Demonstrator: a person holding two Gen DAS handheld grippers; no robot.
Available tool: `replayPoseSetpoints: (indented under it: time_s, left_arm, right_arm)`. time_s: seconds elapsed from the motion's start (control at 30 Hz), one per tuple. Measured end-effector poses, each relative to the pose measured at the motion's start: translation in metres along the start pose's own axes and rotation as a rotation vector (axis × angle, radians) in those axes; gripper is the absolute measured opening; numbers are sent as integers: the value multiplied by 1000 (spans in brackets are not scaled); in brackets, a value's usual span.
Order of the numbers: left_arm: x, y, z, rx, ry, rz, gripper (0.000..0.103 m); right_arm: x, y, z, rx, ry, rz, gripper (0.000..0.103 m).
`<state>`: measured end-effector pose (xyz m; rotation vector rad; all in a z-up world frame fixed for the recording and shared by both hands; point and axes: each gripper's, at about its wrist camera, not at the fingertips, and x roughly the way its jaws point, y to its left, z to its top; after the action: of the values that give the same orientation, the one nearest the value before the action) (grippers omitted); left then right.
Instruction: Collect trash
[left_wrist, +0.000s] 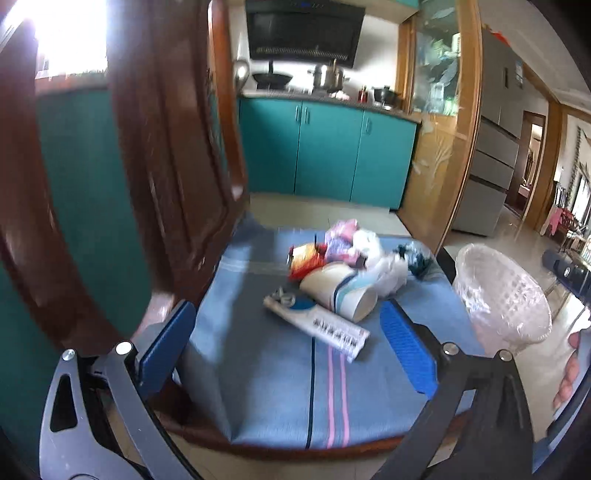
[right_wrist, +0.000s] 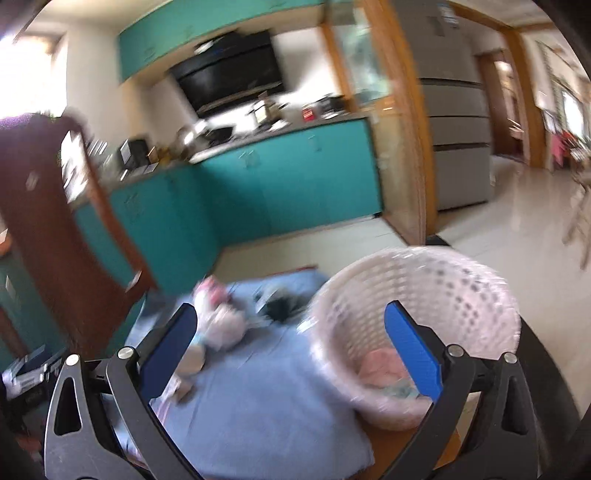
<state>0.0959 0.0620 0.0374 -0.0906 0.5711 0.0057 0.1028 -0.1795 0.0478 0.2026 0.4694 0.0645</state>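
Observation:
A pile of trash lies on the blue striped cloth (left_wrist: 266, 376): a paper cup on its side (left_wrist: 338, 291), a flat white wrapper (left_wrist: 317, 326), a red packet (left_wrist: 304, 260), pink and white plastic bags (left_wrist: 365, 251) and a dark crumpled bit (left_wrist: 415, 258). My left gripper (left_wrist: 288, 350) is open and empty, just short of the wrapper. A white mesh basket (left_wrist: 506, 295) lined with plastic stands at the right. In the blurred right wrist view my right gripper (right_wrist: 295, 350) is open and empty beside the basket (right_wrist: 417, 306), which holds pink trash (right_wrist: 380, 369).
The cloth covers a seat with a dark wooden chair back (left_wrist: 155, 166) at the left. Teal kitchen cabinets (left_wrist: 325, 151) stand behind, a grey fridge (left_wrist: 491, 155) at the right. A person's fingers (left_wrist: 569, 369) show at the right edge. Tiled floor (right_wrist: 517, 221) lies beyond the basket.

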Motion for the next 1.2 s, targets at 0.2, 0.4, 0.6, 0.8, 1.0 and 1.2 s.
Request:
replayPoseSetpoints:
  time_s: [0.2,0.4,0.6,0.8,1.0,1.2]
  left_arm:
    - [5,-17,-5,86,7,-17,100]
    - [6,-27,-10,128,30,-27,100]
    - [5,-26,-9,112,31,-36,100]
    - [5,-27,-9,115,32,-36,100]
    - [6,-28,-9,115,40,-42,100]
    - [5,-28,-9,118,43,-46,100]
  right_arm:
    - [6,34,-10,-70,36,33,99]
    - [12,35,-12,-81,58,32,99]
    - [11,37,-14,-93,62,33,99]
    - [12,39,-14,-102,64,38,99]
    - [14,39,-16,-114,76,44,99]
    - [14,39,-16,-115,79,46,99]
